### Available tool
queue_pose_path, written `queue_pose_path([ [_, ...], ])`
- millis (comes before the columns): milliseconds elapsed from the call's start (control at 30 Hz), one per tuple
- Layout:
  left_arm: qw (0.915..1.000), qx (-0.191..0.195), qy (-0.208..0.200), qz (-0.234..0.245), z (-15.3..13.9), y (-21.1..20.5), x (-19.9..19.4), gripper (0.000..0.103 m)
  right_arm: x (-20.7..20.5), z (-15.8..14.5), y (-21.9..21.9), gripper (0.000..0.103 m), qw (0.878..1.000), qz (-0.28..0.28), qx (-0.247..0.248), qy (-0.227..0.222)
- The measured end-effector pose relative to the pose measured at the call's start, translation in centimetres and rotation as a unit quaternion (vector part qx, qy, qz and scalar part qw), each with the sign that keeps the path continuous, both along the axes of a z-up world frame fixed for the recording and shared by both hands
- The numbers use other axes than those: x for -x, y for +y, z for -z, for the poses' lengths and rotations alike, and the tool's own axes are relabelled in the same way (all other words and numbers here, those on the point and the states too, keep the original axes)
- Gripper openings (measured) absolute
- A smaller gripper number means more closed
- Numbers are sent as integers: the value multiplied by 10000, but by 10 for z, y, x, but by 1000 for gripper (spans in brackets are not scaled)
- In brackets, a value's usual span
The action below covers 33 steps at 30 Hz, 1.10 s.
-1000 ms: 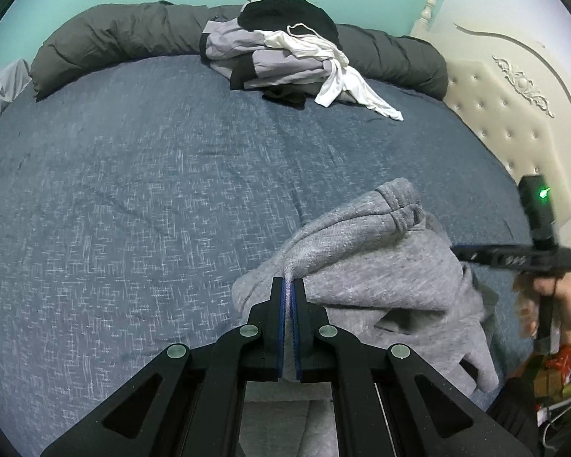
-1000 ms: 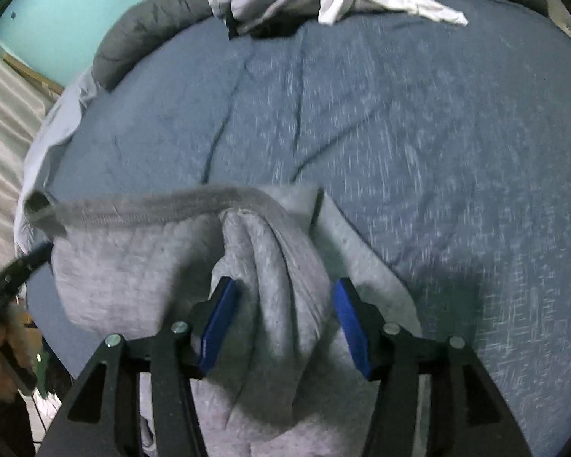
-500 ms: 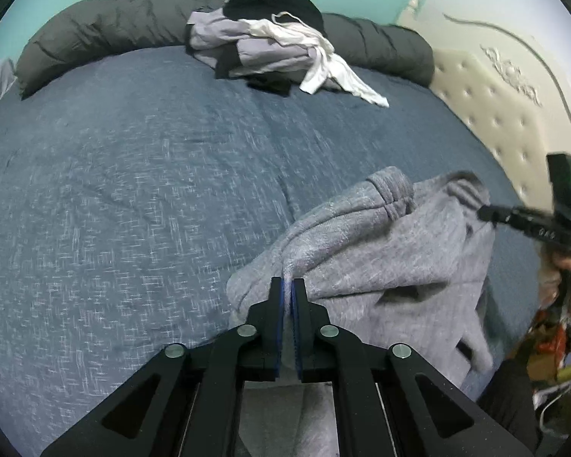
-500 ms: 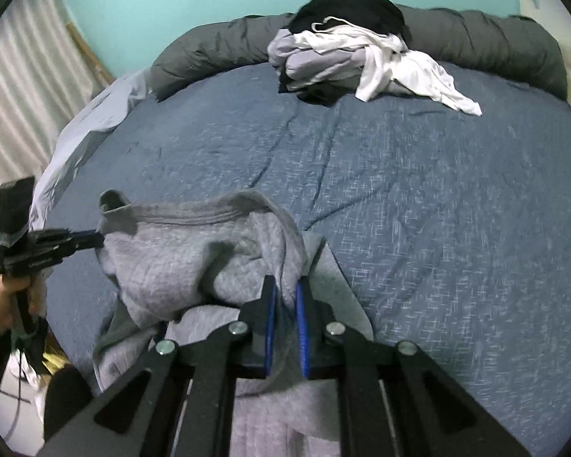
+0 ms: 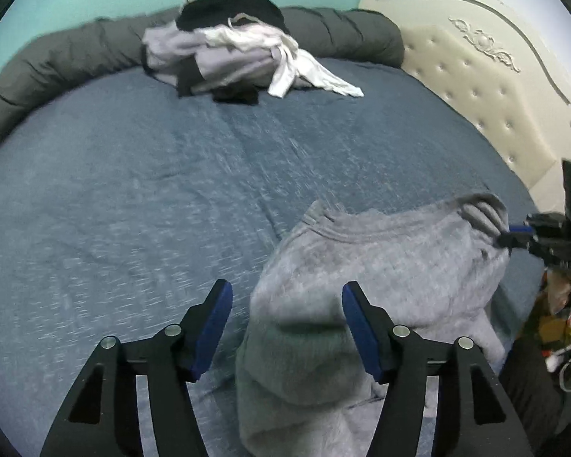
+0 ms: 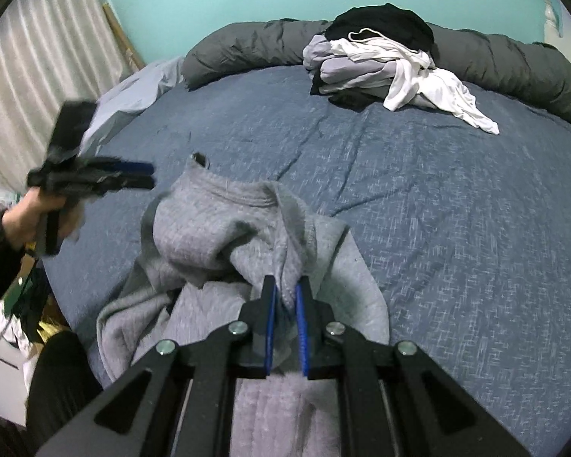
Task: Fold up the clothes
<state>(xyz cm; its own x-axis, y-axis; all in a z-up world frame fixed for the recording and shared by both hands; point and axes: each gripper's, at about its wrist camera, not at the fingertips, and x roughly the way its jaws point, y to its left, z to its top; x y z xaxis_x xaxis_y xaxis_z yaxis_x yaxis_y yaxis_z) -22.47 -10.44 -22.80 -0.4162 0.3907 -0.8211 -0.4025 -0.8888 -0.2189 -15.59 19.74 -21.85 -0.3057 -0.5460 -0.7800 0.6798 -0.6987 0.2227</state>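
My right tool (image 6: 285, 297) is pinching a bunched fold of the grey sweatshirt (image 6: 217, 236), its blue pads pressed against the cloth from both sides. My left tool (image 5: 287, 304) stands spread wide, gripping nothing, with the sweatshirt (image 5: 380, 259) lying partly between and just ahead of its fingers. Seen from the right wrist, the left tool (image 6: 148, 175) hangs off to the left of the garment, apart from it, held in a hand (image 6: 26, 217) that shows motion blur. From the left wrist, the right tool (image 5: 514, 236) grips the garment's far right edge.

The sweatshirt lies crumpled at the near edge of the blue bedspread (image 6: 437, 209), its ribbed collar turned away from me and part of it trailing over the bed's side. Well beyond both tools, at the far side of the bed, a pile of clothes (image 6: 380, 68) in black, lilac-grey and white rests against a rolled dark grey duvet (image 6: 247, 49). A cream tufted headboard (image 5: 476, 87) stands to the far right of the left tool.
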Motion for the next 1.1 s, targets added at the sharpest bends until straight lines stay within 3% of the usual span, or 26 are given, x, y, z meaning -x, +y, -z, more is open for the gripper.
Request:
queue_pose_path([
  [367, 9944, -552, -406, 802, 43, 27, 30, 62, -9, 8, 5, 9, 9999, -147, -37, -9],
  [400, 9945, -548, -381, 811, 43, 28, 28, 55, -8, 9, 6, 9, 9999, -121, -33, -26],
  [467, 9949, -501, -295, 825, 42, 28, 20, 15, -6, 11, 7, 9, 10000, -69, -10, -49],
  [533, 9953, -461, -200, 829, 39, 27, 12, 4, -5, 11, 7, 9, 10000, -20, 9, -55],
  [567, 9958, -426, -139, 802, 36, 25, 8, 4, -6, 10, 7, 9, 10000, -1, 17, -46],
  [867, 9959, -505, 553, 508, -35, 2, -38, 3, -12, -19, 12, 9, 9994, 180, 167, 237],
  [1100, 9928, -327, 1119, 258, -106, -7, -84, 3, -27, -86, 12, 9, 9950, 262, 427, 860],
])
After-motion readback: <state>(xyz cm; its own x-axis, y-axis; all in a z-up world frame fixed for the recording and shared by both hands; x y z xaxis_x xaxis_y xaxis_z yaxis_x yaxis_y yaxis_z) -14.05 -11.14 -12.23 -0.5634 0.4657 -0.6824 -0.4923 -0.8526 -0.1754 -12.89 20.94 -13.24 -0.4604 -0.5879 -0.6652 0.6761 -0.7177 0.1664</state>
